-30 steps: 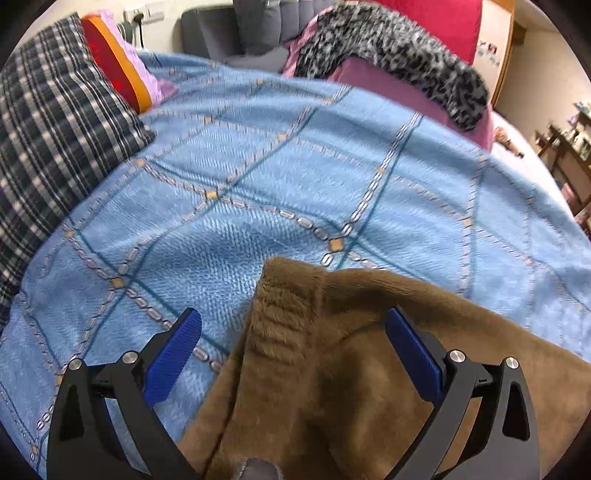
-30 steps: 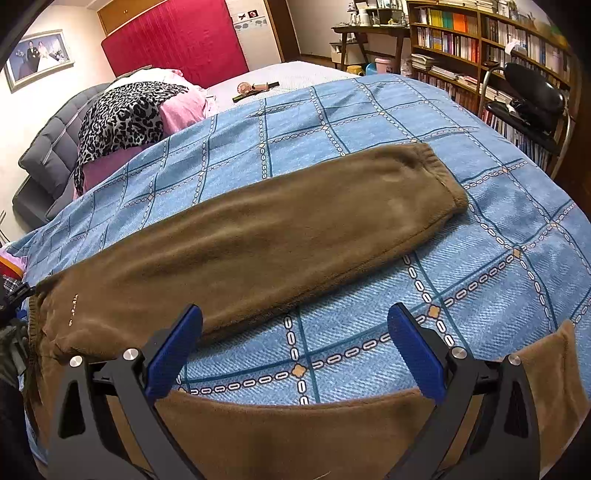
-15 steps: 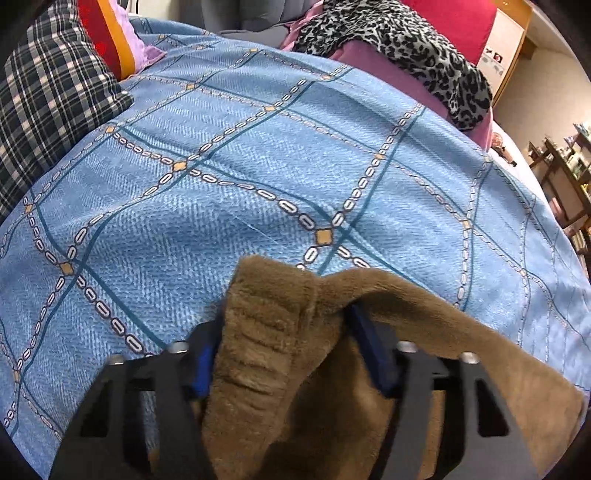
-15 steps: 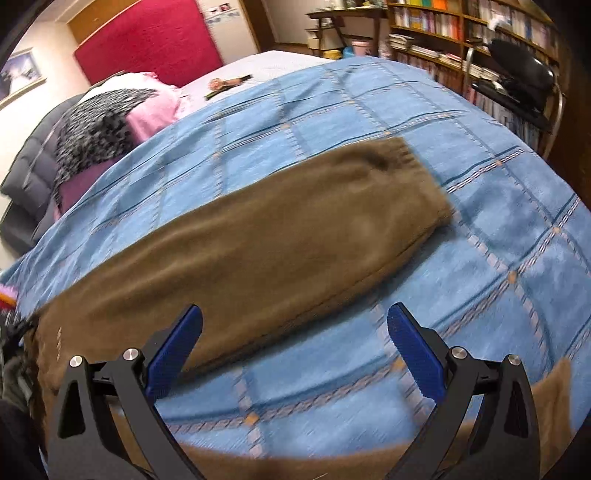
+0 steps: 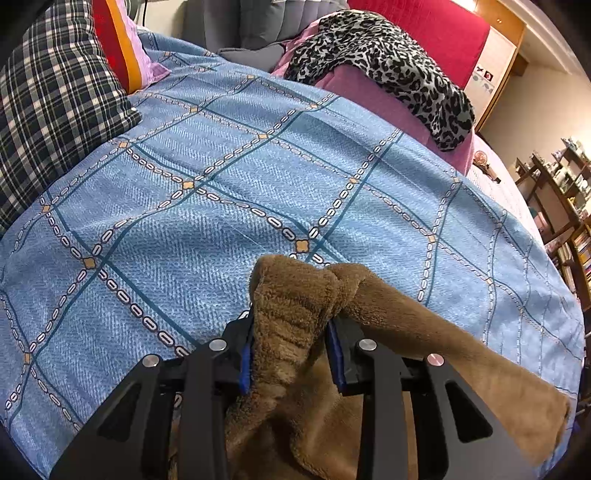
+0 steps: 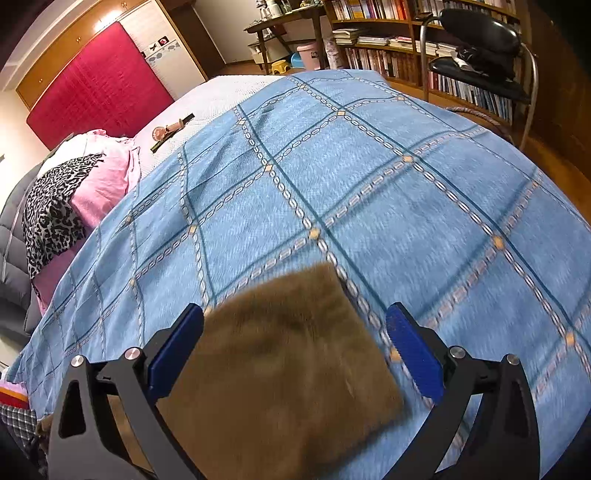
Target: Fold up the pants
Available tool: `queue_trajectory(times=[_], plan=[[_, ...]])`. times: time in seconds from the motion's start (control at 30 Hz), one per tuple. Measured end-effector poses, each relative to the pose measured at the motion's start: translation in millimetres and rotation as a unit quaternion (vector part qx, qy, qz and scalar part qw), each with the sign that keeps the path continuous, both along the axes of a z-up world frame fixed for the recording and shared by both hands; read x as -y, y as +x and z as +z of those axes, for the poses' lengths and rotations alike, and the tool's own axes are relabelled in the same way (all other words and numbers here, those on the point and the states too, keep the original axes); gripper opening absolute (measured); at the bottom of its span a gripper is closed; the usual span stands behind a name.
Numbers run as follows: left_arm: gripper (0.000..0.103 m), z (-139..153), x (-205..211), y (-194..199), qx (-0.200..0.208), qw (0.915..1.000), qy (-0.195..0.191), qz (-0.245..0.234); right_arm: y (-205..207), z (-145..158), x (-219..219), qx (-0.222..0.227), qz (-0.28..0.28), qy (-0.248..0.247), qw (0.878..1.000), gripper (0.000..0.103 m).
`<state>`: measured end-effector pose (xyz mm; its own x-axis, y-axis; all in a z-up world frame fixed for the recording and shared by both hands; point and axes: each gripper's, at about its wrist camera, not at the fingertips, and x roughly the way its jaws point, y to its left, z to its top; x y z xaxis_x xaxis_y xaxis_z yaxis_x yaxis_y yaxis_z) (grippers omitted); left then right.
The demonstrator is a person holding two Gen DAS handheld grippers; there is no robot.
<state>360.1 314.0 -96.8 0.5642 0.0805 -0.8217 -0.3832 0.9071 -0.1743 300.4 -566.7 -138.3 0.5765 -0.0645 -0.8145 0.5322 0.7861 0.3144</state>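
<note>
Brown pants [image 5: 291, 317] on the bed [image 5: 221, 206] are being pinched by the closing left claw [image 5: 291, 354]; the right claw [image 6: 295, 347] is held wide over a leg end [image 6: 280, 354].

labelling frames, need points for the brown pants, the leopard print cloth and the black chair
brown pants [image 5: 291, 314], left wrist view, on the bunched fleece between the blue pads
leopard print cloth [image 5: 388, 48], left wrist view, on its spotted middle
black chair [image 6: 476, 33], right wrist view, on the padded backrest
</note>
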Motion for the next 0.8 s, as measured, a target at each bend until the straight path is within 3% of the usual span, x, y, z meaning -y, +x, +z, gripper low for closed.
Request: queue_trajectory(times=[0.13, 0.3, 0.37, 0.43, 0.53, 0.8], plan=[[0.031, 3, 1, -3, -0.002, 0.9999, -0.009, 0.005, 20, -18, 12, -0.029, -0.002, -0.007, 1.0, 0.084], [0.031, 5, 4, -4, -0.004, 1.0, 0.0, 0.004, 30, -46, 31, -0.047, -0.023, 0.061, 0.997, 0.07], [0.031, 6, 4, -4, -0.003, 1.0, -0.001, 0.007, 30, -48, 30, -0.046, -0.022, 0.059, 0.997, 0.066], [0.031, 5, 5, -4, -0.002, 0.9999, -0.002, 0.01, 31, -48, 28, -0.05, -0.012, 0.047, 0.998, 0.047], [0.031, 6, 4, -5, -0.001, 0.9999, -0.005, 0.011, 28, -43, 23, -0.058, -0.006, 0.04, 0.997, 0.027], [0.029, 29, -4, -22, 0.027, 0.9994, -0.022, 0.008, -7, 6, 18, 0.0, 0.002, 0.008, 1.0, 0.023]])
